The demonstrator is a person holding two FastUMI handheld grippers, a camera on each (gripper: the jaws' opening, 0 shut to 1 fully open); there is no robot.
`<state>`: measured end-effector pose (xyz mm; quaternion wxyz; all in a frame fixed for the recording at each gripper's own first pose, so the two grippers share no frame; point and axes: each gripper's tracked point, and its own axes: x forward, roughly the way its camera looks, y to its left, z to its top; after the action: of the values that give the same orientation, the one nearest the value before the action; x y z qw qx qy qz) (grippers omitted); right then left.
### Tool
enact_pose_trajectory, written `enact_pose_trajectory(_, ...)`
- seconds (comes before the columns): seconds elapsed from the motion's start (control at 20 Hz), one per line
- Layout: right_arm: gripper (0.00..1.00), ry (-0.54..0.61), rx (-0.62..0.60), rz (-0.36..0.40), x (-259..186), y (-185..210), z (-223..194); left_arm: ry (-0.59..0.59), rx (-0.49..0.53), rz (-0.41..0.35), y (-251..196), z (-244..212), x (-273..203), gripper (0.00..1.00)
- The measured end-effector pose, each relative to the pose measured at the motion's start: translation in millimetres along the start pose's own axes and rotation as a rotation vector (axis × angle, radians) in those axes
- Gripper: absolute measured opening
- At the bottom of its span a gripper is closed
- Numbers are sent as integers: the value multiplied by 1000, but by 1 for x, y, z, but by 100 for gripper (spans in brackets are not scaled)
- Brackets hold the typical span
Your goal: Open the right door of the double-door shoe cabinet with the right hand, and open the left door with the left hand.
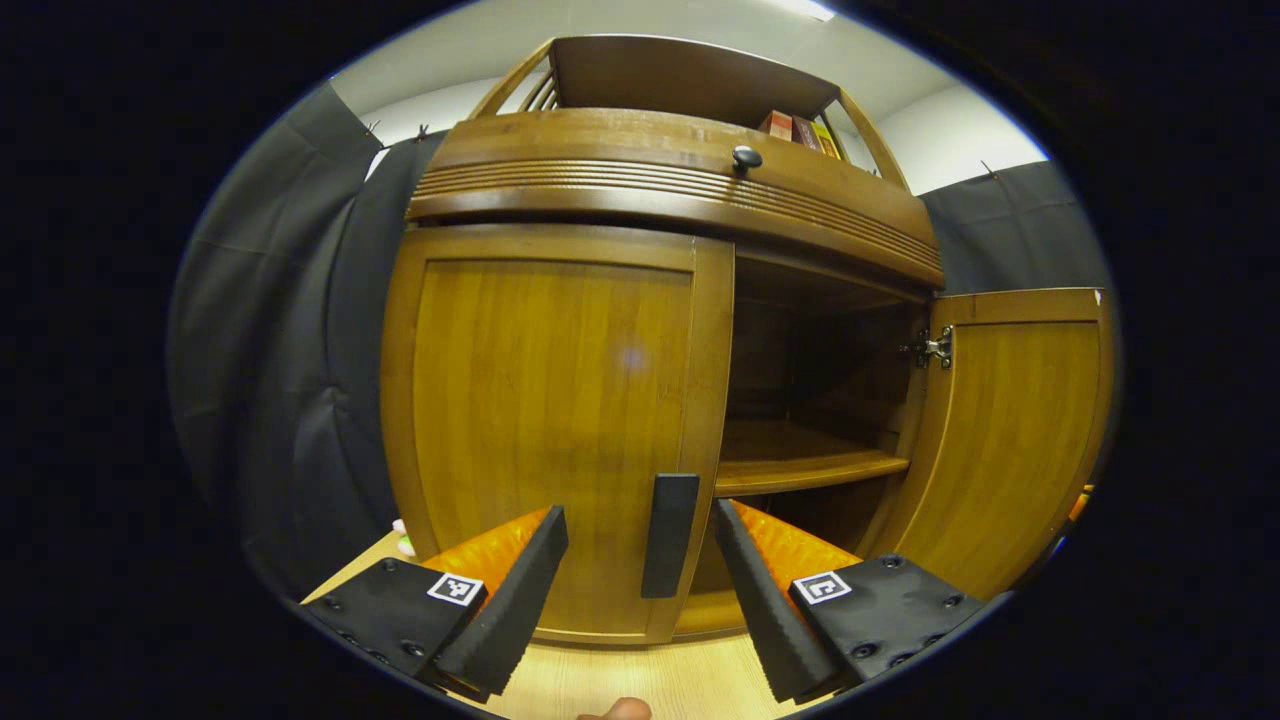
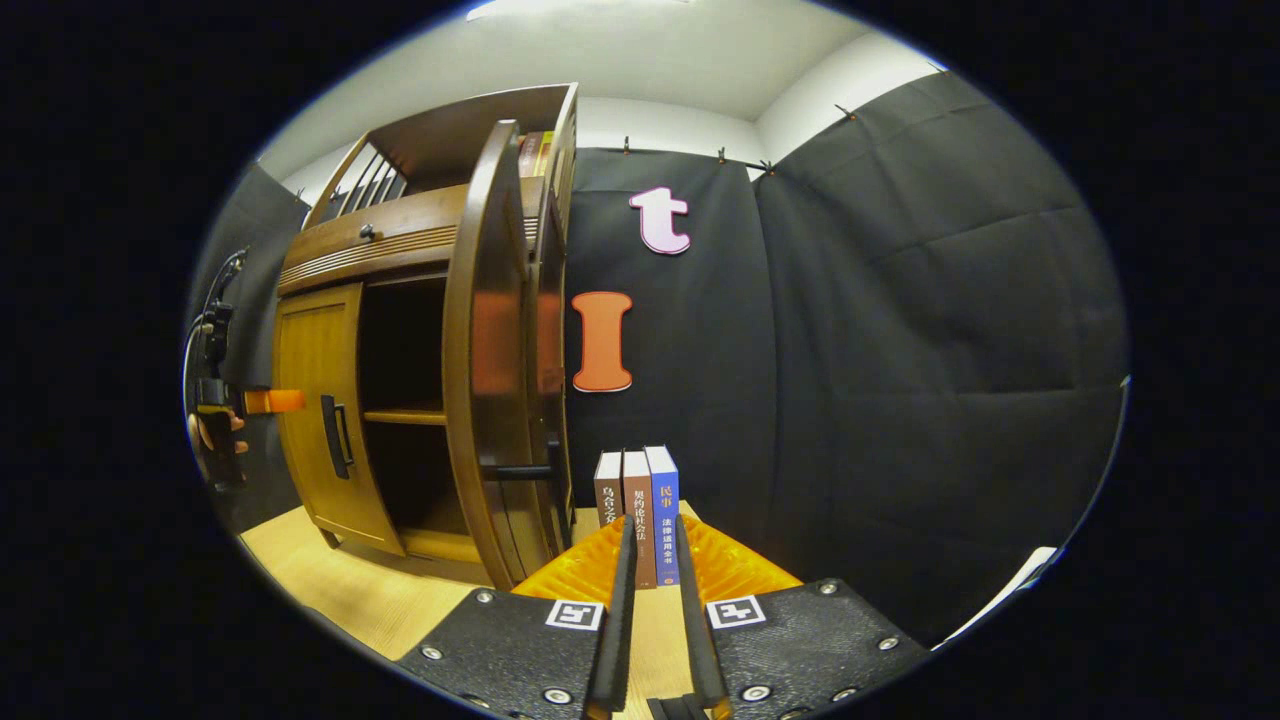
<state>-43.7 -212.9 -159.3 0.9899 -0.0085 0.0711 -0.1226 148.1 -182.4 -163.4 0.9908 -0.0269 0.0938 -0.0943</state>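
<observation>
The wooden shoe cabinet [image 1: 660, 200] fills the left gripper view. Its left door [image 1: 550, 420] is closed and carries a dark vertical handle [image 1: 670, 535]. My left gripper [image 1: 640, 590] is open close in front of that door, the handle lying between the fingers but farther off. The right door [image 1: 1010, 440] stands swung open. In the right gripper view that right door [image 2: 490, 350] is edge-on with its handle [image 2: 520, 470] sticking out. My right gripper [image 2: 652, 610] is off to its right, fingers nearly together with nothing between them. A hand holds the left gripper [image 2: 225, 420] before the left door [image 2: 320, 420].
Three books [image 2: 638, 510] stand upright on the light wooden table [image 2: 330, 590] just beyond my right fingers. Inside the cabinet a shelf [image 1: 800, 465] shows. A drawer knob [image 1: 746, 157] sits above the doors. More books [image 1: 800, 130] are on the top shelf. Black cloth walls surround the cabinet.
</observation>
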Motion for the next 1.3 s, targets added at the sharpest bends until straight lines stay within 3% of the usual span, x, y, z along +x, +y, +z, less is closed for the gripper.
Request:
enact_pose_trajectory(0.4,25,-9,27,-36,1,-17,-2,42,49,3,-7,-28,52,96)
enact_pose_trajectory(0.75,25,-10,26,-37,3,-16,-3,40,67,-21,-19,-35,70,53)
enact_pose_trajectory(1.0,25,-11,14,-27,-1,-9,-1,55,62,10,-19,-37,67,34)
enact_pose_trajectory(1.3,25,-11,-6,-3,-15,9,5,82,67,-15,-16,-37,39,34)
